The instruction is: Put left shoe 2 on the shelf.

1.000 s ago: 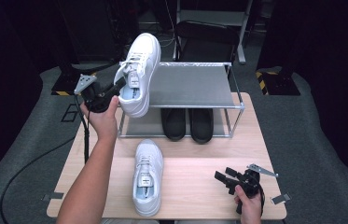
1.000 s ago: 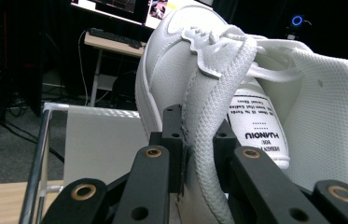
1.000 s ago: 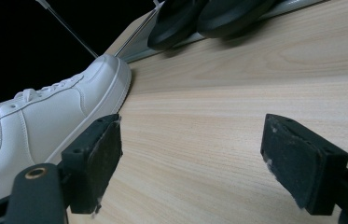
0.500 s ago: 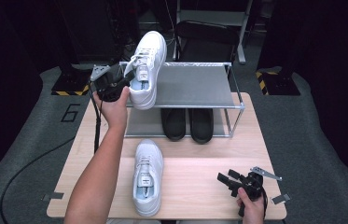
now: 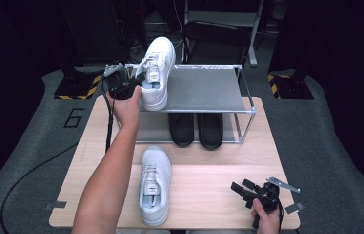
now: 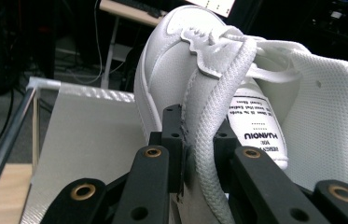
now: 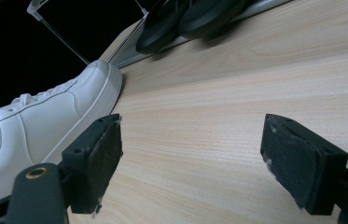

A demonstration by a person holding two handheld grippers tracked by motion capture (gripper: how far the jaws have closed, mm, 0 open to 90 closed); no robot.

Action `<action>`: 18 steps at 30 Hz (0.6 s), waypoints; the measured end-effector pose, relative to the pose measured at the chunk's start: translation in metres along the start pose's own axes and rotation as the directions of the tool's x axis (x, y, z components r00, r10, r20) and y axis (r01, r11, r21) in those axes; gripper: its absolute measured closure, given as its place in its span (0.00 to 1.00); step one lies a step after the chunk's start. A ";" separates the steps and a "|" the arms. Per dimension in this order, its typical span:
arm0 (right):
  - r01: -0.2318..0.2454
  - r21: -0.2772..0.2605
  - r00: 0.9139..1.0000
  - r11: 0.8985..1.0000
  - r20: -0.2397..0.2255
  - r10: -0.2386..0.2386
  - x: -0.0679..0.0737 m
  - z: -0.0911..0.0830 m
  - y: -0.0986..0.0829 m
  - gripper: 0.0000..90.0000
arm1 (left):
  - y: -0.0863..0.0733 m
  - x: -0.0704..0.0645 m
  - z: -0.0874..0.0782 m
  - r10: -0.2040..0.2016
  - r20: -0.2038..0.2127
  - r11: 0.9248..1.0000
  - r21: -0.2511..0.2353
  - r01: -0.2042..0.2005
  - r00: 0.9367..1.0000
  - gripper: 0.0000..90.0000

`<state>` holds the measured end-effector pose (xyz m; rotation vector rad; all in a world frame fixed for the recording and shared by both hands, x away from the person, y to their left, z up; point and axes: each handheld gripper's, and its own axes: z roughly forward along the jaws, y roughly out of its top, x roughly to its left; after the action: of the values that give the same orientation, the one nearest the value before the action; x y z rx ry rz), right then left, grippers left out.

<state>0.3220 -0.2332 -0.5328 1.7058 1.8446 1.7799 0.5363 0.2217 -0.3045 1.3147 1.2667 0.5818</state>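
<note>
My left gripper (image 5: 138, 79) is shut on the collar of a white sneaker (image 5: 157, 73), holding it over the left end of the metal shoe rack's top shelf (image 5: 204, 90). In the left gripper view the jaws pinch the padded heel collar of the sneaker (image 6: 255, 93), with the shelf (image 6: 87, 135) below. A second white sneaker (image 5: 153, 183) lies on the wooden table (image 5: 209, 190), toe pointing away. My right gripper (image 5: 242, 190) rests open at the table's front right, empty; in its own view the gripper (image 7: 190, 163) faces that sneaker (image 7: 41, 130).
A pair of black shoes (image 5: 196, 129) stands on the table under the rack; their toes (image 7: 185, 21) appear in the right gripper view. The rack's right half is bare. A cable (image 5: 107, 122) hangs from the left gripper. Dark floor surrounds the table.
My left gripper has carried the white sneaker rightward and forward, from left of the rack to over the top shelf's left end. The right gripper has stayed in place.
</note>
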 end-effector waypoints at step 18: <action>-0.001 -0.014 1.000 1.000 0.001 0.001 -0.003 -0.007 -0.001 0.23 | -0.005 -0.030 0.039 -0.028 -0.033 0.995 0.090 0.031 0.999 0.90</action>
<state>0.3173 -0.2396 -0.5328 1.7023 1.8273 1.7879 0.5613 0.1790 -0.3074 1.3634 1.3493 0.5312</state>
